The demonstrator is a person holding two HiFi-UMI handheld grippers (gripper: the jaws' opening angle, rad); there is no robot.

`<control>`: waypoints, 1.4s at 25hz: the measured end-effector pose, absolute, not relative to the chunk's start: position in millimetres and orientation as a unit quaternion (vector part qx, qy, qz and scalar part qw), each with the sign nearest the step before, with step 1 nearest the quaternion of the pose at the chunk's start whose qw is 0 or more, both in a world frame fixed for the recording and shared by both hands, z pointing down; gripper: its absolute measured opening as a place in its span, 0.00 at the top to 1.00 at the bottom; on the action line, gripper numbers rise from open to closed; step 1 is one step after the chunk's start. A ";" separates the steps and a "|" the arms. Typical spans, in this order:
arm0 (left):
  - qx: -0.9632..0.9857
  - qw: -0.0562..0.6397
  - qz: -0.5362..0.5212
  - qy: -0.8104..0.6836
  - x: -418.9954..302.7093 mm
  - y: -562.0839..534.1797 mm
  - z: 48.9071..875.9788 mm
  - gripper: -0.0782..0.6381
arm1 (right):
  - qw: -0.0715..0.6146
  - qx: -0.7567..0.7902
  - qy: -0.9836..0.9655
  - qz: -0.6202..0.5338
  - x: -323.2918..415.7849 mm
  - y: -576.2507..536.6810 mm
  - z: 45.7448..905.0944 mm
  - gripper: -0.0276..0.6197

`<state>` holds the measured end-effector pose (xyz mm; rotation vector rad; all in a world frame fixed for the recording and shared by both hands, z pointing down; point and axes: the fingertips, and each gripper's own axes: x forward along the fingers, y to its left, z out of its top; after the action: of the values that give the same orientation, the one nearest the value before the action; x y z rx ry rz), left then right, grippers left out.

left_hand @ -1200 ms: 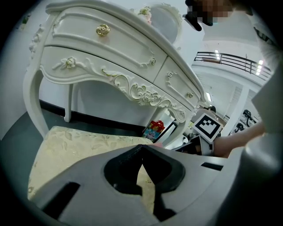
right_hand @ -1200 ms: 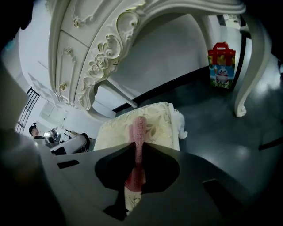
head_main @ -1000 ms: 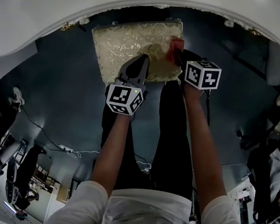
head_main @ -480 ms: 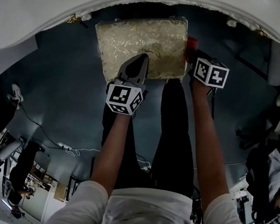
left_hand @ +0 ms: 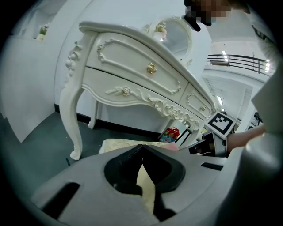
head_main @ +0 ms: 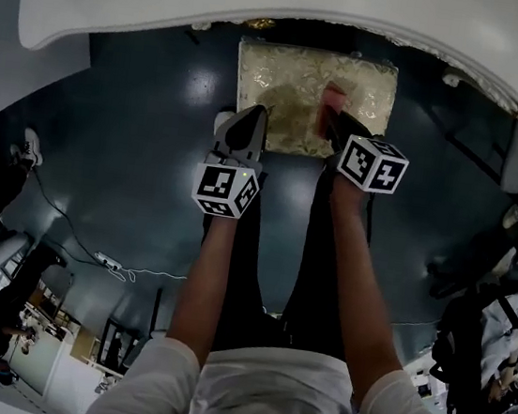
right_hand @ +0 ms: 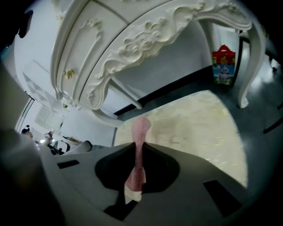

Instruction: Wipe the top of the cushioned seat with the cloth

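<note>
Right claw, forearm stretched forward and down, clenched on a pink cloth that stands upright between its jaws over the right part of the cushioned seat; left claw closed on nothing, tips together, held at the seat's near left edge; a bright printed bag stands under the white carved dressing table, its print too small to read; the cream-gold seat stands on a dark floor before the dressing table.
</note>
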<state>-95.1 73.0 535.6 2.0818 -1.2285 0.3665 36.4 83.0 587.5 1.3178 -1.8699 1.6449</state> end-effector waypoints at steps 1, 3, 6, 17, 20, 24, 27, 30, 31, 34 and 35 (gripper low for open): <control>0.797 0.341 0.142 -0.478 -109.8 72.8 535.7 0.87 | 0.160 0.445 -0.666 0.578 8.7 80.8 587.8 0.91; 0.791 0.339 0.143 -0.489 -138.5 73.1 536.6 0.87 | 0.161 0.415 -0.683 0.580 -43.2 77.8 590.9 0.91; 0.782 0.338 0.145 -0.503 -178.0 75.0 537.6 0.87 | 0.178 0.384 -0.691 0.585 -107.2 78.5 601.7 0.91; 0.764 0.346 0.150 -0.523 -238.8 91.7 543.9 0.87 | 0.281 0.378 -0.660 0.586 -171.9 86.6 645.4 0.91; 0.762 0.352 0.148 -0.523 -232.9 93.7 545.0 0.87 | 0.281 0.387 -0.660 0.579 -162.4 85.9 640.9 0.91; 0.768 0.356 0.145 -0.512 -206.9 90.2 545.3 0.87 | 0.259 0.397 -0.670 0.571 -133.4 83.6 634.1 0.91; 0.775 0.354 0.146 -0.503 -183.5 86.7 546.2 0.87 | 0.248 0.397 -0.675 0.570 -112.8 84.7 631.4 0.91; 0.783 0.352 0.148 -0.490 -156.7 85.0 546.2 0.87 | 0.240 0.408 -0.671 0.571 -86.3 86.4 630.6 0.91; 0.787 0.351 0.149 -0.485 -147.8 84.7 545.6 0.87 | 0.237 0.413 -0.668 0.571 -76.1 86.9 629.8 0.91; 0.796 0.349 0.153 -0.471 -122.5 86.2 544.3 0.87 | 0.231 0.430 -0.659 0.573 -42.3 90.8 627.7 0.91; 0.798 0.349 0.154 -0.467 -114.3 87.0 544.7 0.87 | 0.231 0.435 -0.655 0.572 -30.3 92.4 627.3 0.91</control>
<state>-114.3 87.0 544.7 2.0678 -1.2100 0.3998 -30.3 92.4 627.3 1.1973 -1.8020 1.5740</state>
